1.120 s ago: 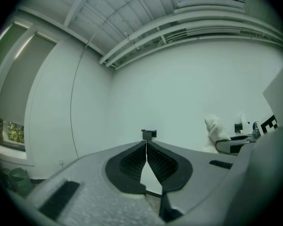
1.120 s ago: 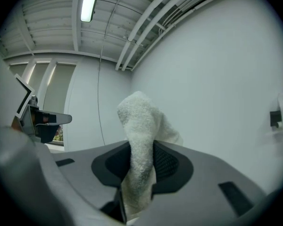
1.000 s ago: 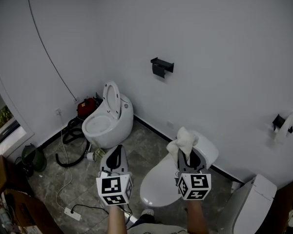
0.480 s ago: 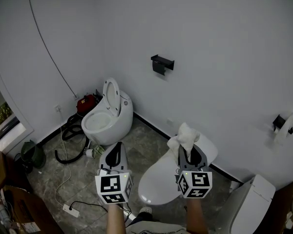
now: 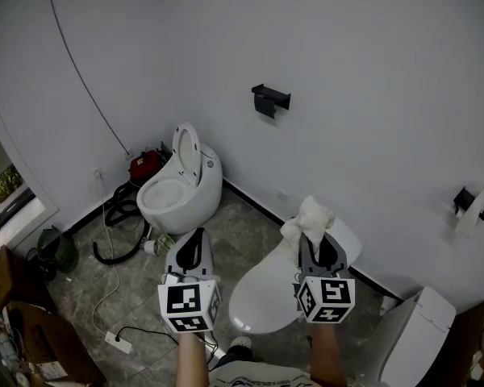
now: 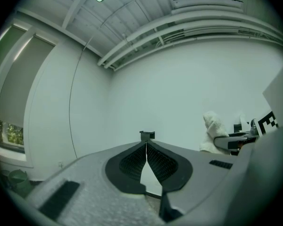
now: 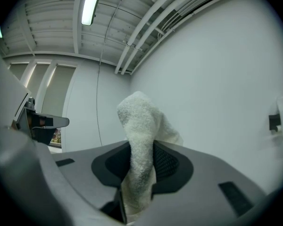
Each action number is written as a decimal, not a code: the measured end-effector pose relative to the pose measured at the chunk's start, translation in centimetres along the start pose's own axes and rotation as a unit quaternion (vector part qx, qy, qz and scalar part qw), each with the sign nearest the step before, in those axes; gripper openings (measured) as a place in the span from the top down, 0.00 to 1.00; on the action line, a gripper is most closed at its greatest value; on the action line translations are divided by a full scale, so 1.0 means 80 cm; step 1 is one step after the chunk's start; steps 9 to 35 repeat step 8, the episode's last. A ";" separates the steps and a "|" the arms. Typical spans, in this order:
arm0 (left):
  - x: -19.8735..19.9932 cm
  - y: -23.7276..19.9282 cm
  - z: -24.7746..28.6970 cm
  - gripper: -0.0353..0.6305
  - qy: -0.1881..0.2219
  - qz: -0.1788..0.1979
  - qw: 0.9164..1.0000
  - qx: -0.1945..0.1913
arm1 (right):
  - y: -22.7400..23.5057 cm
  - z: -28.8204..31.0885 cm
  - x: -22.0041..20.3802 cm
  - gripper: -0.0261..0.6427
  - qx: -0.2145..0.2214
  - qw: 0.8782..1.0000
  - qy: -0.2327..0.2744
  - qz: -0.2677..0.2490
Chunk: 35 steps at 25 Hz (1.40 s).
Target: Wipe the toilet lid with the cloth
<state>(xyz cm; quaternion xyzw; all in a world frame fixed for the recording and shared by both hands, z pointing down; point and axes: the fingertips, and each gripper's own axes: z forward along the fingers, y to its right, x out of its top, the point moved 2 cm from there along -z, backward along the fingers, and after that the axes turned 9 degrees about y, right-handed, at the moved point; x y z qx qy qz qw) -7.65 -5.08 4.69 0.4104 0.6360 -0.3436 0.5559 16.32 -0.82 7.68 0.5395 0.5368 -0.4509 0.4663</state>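
Head view first: the person stands over a closed toilet. The toilet lid [image 5: 262, 297] is the white oval low in the middle, down flat with nothing on it. The right tool [image 5: 314, 239] hangs above the back part of that lid, with a white cloth [image 5: 308, 218] bunched up out of its tip. Nothing shows the cloth touching the lid yet. The left tool [image 5: 194, 239] sits off to the lid's left, over the floor. A second toilet [image 5: 171, 196] with its seat up stands farther off by the wall, and it doesn't look like part of this job.

Left gripper view: the left tool [image 6: 145, 146] has its jaws pressed together with just a thin seam between the pads and nothing caught there. It points up at bare wall. The cloth [image 6: 212, 132] shows off to the right.

Right gripper view: the right tool [image 7: 140, 160] is clamped on the cloth [image 7: 142, 126], which runs up between the jaws and flops over past the tips. Behind it is only wall and ceiling, so the tool is aimed upward, not at the lid.

So the cloth is in hand, but the wiping looks not started. The next move probably calls for tipping the right tool down so the loose end lands flat on the lid, then pressing and sweeping across. The left tool just needs to keep clear.
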 end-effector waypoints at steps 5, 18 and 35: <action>0.000 0.003 -0.001 0.93 0.000 0.001 1.000 -0.001 | 0.002 -0.001 0.003 0.81 0.001 1.000 0.003 0.003; 0.001 0.006 -0.001 0.93 0.002 0.002 1.000 -0.002 | 0.006 -0.001 0.006 0.81 0.000 1.000 0.007 0.001; 0.001 0.006 -0.001 0.93 0.002 0.002 1.000 -0.002 | 0.006 -0.001 0.006 0.81 0.000 1.000 0.007 0.001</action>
